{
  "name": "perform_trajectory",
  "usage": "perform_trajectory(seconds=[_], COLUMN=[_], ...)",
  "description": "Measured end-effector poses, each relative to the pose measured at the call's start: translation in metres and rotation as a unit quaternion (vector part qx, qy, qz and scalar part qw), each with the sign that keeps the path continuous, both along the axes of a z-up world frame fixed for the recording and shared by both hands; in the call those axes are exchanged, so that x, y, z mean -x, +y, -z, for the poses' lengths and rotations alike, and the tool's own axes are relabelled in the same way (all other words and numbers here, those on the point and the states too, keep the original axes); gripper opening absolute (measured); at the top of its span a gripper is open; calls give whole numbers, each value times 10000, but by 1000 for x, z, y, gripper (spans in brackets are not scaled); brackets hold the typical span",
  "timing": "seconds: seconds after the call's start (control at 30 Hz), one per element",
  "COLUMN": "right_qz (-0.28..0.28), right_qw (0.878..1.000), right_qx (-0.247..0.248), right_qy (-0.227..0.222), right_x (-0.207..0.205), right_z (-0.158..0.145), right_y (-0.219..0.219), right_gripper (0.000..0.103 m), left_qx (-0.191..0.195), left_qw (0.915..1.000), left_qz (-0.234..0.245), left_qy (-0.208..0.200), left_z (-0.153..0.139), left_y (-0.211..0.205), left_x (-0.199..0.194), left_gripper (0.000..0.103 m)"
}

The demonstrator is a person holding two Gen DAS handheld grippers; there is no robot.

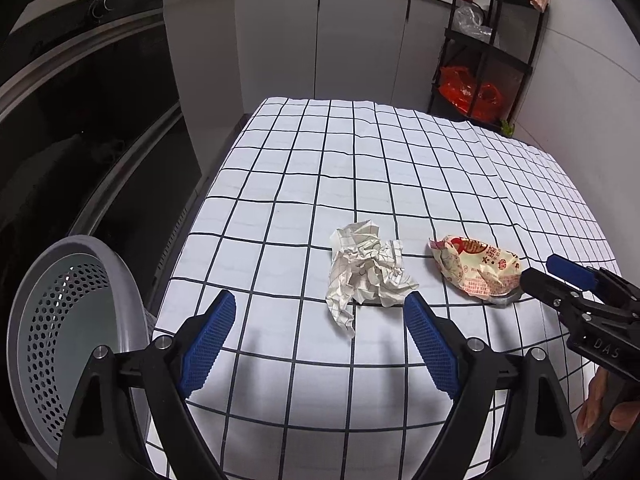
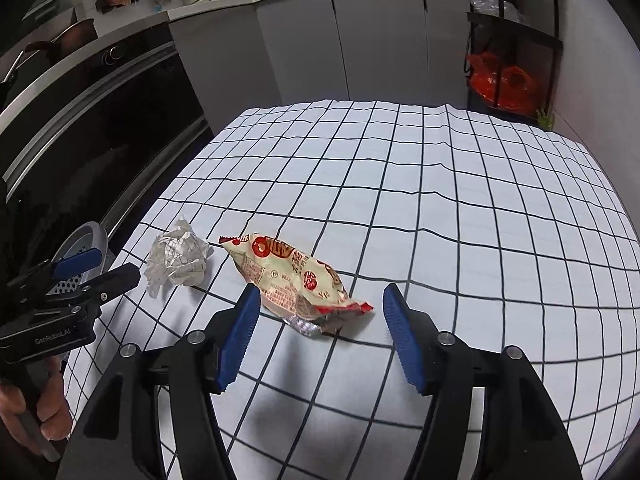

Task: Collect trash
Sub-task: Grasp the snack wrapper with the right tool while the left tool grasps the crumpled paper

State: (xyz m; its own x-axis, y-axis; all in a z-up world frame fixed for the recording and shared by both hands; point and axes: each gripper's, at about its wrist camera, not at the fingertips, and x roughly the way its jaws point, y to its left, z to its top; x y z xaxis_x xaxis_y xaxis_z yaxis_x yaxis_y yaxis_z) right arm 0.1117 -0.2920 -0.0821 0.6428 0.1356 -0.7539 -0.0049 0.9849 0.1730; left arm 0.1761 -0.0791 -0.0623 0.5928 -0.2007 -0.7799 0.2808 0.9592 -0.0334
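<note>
- Two pieces of trash lie on the checked tablecloth (image 1: 360,168) in the left wrist view: a crumpled paper ball (image 1: 366,270) near the cloth's near edge, toward its left side, and a crushed snack wrapper (image 1: 476,266) beside it to the right, apart from it.
- Left gripper (image 1: 320,342) hangs over the near edge with its blue pads spread wide and nothing between them; the paper ball sits just beyond the fingertips.
- Right gripper (image 1: 560,276) comes in from the right edge of this view, its tips next to the wrapper's near end; whether they touch it cannot be told from here.
- Just off the cloth's near-left corner stands a grey perforated bin (image 1: 60,320), its mouth tilted toward the camera.
- Right wrist view: the right gripper (image 2: 318,340) has its pads apart, no thing clamped; the wrapper (image 2: 296,280) lies just ahead of the tips, its silver end reaching toward the gap.
- Paper ball (image 2: 178,258) rests left of the wrapper, near the cloth's left edge.
- Left gripper (image 2: 104,270) shows at the left, a hand (image 2: 32,412) on its handle, the bin (image 2: 86,248) partly hidden behind it.
</note>
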Motion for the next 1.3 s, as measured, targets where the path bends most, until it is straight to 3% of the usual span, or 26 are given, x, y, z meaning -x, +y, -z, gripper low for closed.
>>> perform_trajectory(seconds=[0.73, 0.93, 1.3], right_qz=[-403, -484, -206], right_qw=[9986, 9981, 9996], right_qx=[178, 205, -92], right_qy=[302, 313, 189], right_x=[-36, -33, -20], right_z=[33, 32, 20], right_y=[14, 16, 8], right_gripper=[62, 33, 29], left_qx=[28, 40, 79], left_qw=[10000, 10000, 9999], left_qz=[8, 9, 77], left_qy=[41, 33, 87], left_z=[9, 8, 10], left_y=[-3, -2, -6], left_x=[-8, -7, -9], left_gripper=[86, 86, 86])
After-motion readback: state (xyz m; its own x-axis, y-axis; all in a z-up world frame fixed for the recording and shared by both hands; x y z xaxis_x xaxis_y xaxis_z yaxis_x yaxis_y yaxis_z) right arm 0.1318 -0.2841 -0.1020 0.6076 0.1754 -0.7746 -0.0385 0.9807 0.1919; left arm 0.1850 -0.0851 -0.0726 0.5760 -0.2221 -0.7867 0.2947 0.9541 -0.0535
